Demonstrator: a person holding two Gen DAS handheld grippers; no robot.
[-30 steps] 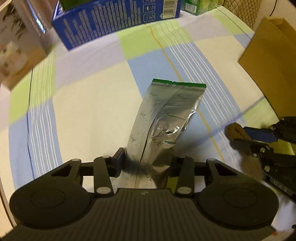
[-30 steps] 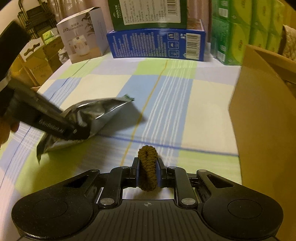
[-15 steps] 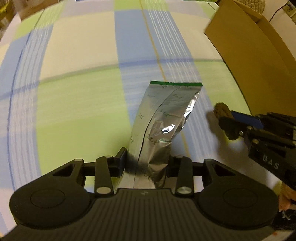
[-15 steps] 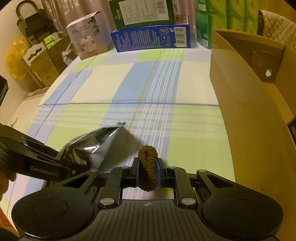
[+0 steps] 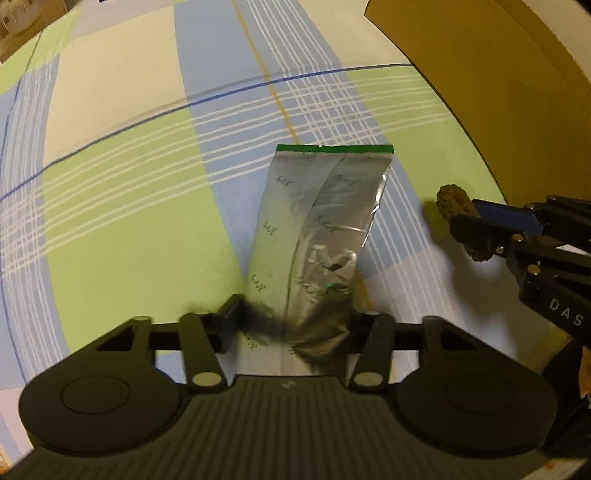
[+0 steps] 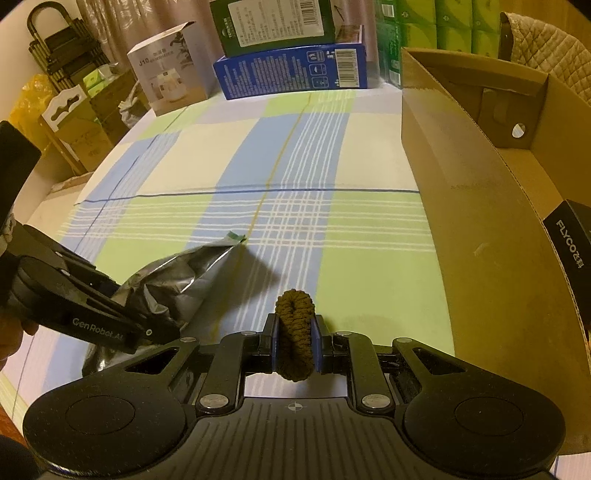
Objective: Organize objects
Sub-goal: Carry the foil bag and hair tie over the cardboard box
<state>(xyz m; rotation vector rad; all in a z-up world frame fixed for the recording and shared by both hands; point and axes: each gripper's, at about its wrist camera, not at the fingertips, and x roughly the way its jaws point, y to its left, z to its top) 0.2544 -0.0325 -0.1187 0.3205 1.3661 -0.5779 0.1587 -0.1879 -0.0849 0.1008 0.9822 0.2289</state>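
A silver foil pouch [image 5: 321, 221] with a green top edge stands up between the fingers of my left gripper [image 5: 295, 317]. The jaws are opening, but the pads still touch the pouch's blurred lower end. Seen from the right wrist, the pouch [image 6: 184, 269] slants over the checked tablecloth [image 6: 332, 147] with the left gripper [image 6: 162, 325] at its lower end. My right gripper [image 6: 294, 328] is shut on a brown braided hair tie [image 6: 295, 306], held upright. From the left wrist, the hair tie [image 5: 452, 201] and right gripper [image 5: 465, 225] hover just right of the pouch.
An open cardboard box [image 6: 461, 166] stands along the right, with a black FLYCO box [image 6: 569, 240] inside. At the table's far end sit a blue box [image 6: 291, 74], a dark green box [image 6: 273, 22], a white box [image 6: 170, 74] and green packs [image 6: 443, 29].
Both grippers have travelled across the cloth toward the near end beside the cardboard box, each keeping its object. In the last half second they hardly moved. The pouch's lower end now looks blurred.
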